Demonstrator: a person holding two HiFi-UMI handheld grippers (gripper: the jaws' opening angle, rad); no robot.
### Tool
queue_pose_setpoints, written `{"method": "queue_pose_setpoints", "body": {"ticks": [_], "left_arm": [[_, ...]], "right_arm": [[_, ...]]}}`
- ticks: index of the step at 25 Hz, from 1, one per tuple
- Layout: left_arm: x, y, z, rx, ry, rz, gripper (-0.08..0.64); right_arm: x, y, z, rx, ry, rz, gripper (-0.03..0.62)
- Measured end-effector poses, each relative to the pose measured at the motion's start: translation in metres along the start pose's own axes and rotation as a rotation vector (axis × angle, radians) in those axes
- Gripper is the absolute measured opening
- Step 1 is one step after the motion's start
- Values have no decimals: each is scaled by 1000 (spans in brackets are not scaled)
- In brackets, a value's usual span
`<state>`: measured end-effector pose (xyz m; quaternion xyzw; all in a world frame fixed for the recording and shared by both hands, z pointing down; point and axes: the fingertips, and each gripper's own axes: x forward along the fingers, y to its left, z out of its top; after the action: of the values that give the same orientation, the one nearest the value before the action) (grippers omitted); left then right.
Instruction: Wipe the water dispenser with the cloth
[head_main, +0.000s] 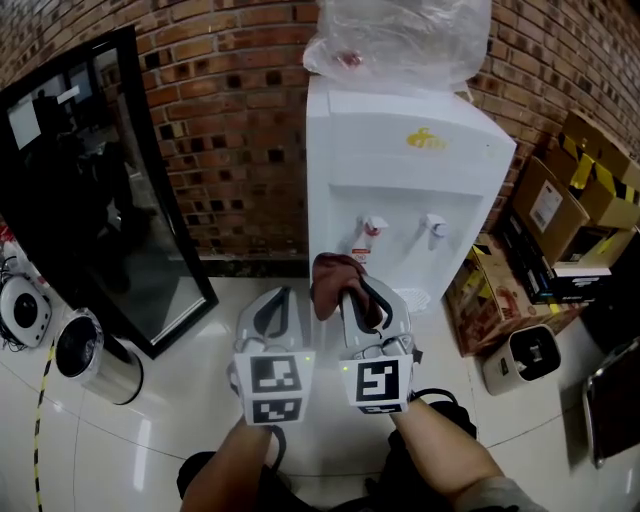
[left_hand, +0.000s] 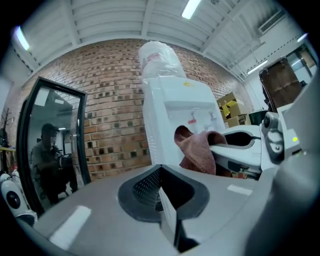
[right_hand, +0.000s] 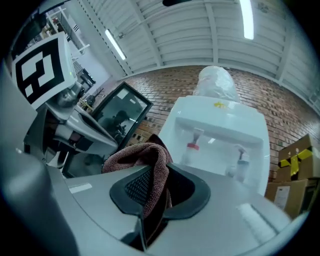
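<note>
The water dispenser (head_main: 400, 180) stands upright against the brick wall (head_main: 230, 120). It is white, with a small yellow mark near the top, a red tap (head_main: 372, 228) and a blue tap (head_main: 434, 226) in its front recess, and a plastic-wrapped bottle (head_main: 400, 35) on top. The cloth (head_main: 335, 275), a reddish-brown terry rag, hangs bunched, pinched between the right gripper's (head_main: 358, 292) jaws in front of the dispenser.

Grey left gripper (head_main: 282, 295) and right gripper (head_main: 358, 292), black-lined jaws, black-and-white marker cubes (head_main: 272, 385)
</note>
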<state>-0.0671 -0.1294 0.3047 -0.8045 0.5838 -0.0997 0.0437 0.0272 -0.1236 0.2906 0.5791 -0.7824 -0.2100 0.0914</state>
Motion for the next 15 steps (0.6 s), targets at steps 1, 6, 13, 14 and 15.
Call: {"method": "queue_pose_setpoints", "body": {"ticks": [1, 6, 13, 14, 15], "left_arm": [[-1, 4, -2, 5, 5, 7, 0], [0, 22, -14, 7, 37, 27, 0], [3, 29, -16, -3, 35, 22, 0], [3, 29, -15, -5, 33, 20, 0], [4, 28, -14, -6, 29, 18, 0]], "right_arm": [[5, 8, -4, 13, 9, 17, 72], [28, 35, -23, 46, 68, 72, 71], [49, 47, -43, 49, 114, 77, 72], [50, 45, -45, 51, 119, 74, 72], [50, 43, -45, 49, 121, 71, 72]]}}
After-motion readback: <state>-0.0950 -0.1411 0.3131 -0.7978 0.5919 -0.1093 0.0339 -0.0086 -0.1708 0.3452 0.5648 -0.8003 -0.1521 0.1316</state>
